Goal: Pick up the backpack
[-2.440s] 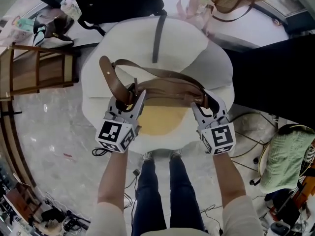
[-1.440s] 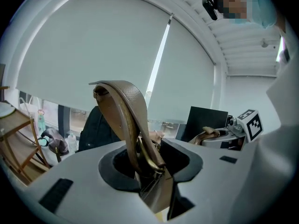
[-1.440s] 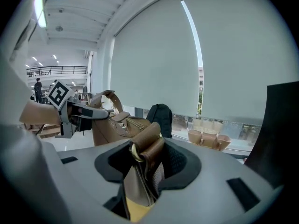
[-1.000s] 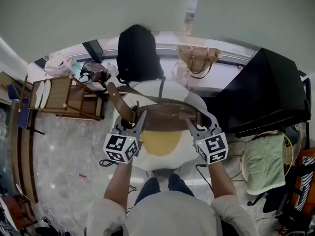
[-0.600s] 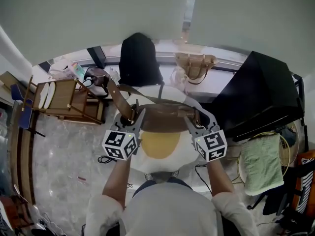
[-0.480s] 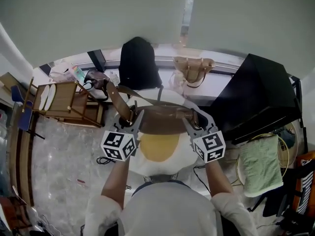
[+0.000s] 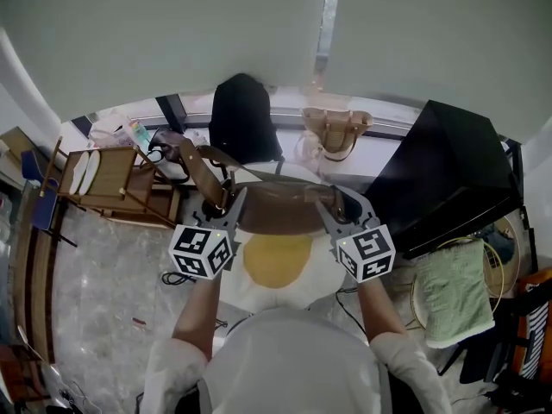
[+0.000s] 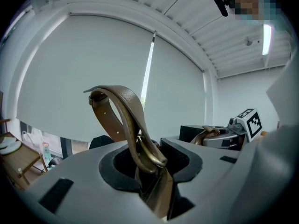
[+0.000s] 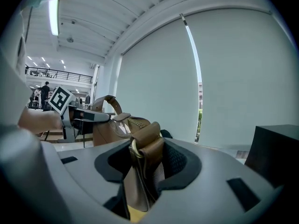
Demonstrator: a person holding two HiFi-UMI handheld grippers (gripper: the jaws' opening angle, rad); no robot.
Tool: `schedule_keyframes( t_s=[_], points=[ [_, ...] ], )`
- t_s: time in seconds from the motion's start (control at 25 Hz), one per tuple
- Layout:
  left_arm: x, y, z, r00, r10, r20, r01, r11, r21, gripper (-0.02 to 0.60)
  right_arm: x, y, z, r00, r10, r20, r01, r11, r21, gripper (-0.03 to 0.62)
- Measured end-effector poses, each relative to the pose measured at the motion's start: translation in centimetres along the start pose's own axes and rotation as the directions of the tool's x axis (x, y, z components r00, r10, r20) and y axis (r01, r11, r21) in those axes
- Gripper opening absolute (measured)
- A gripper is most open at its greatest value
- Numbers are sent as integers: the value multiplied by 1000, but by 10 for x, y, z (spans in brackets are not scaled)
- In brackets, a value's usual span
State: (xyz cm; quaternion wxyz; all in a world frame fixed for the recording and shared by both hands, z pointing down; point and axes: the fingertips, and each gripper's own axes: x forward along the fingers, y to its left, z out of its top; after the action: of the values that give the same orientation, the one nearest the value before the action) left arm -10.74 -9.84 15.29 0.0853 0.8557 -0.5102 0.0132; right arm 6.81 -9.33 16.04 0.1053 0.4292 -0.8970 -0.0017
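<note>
A brown leather bag point(image 7: 278, 210) with a yellow body point(image 7: 276, 261) hangs in the air between my two grippers. My left gripper point(image 7: 222, 203) is shut on the bag's left end, where the brown strap point(image 8: 122, 110) loops up from a brass ring point(image 8: 153, 154) between the jaws. My right gripper point(image 7: 333, 203) is shut on the right end, with a leather tab and ring point(image 9: 146, 144) pinched between the jaws. In the right gripper view the bag point(image 9: 112, 124) stretches away to the left gripper point(image 9: 70, 109). The left gripper point(image 8: 152, 171) view shows the right gripper point(image 8: 243, 125) far right.
A white round cushion point(image 7: 323, 270) lies below the bag. Behind it on a ledge stand a black backpack point(image 7: 244, 119) and a tan handbag point(image 7: 336, 129). A black box point(image 7: 448, 171) is at the right, a wooden rack point(image 7: 112, 184) at the left, a green towel point(image 7: 453, 291) lower right.
Both grippers have risen together with the bag held between them. The cushion and floor look farther below, and more of the wall shows at the top.
</note>
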Motion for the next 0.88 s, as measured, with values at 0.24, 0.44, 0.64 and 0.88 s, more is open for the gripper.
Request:
schedule_keyframes(
  t_s=[0.24,0.44,0.64,0.88],
  points=[
    [-3,0,11,1000,-7,16,7,1000,15,156,-2,2,10,1000,-1,14,1,1000,10,176],
    [-4,-2,14,1000,-10,16,10,1000,15,155,-4,2,12,1000,-9,17,9,1000,15,176],
    [-7,0,19,1000,-6,25,6,1000,20,155,-3,4,15,1000,-10,26,10,1000,21,176],
    [-12,-1,23,999,1,35,-2,1000,22,155,-4,7,19,999,-8,31,7,1000,22,176]
  ],
)
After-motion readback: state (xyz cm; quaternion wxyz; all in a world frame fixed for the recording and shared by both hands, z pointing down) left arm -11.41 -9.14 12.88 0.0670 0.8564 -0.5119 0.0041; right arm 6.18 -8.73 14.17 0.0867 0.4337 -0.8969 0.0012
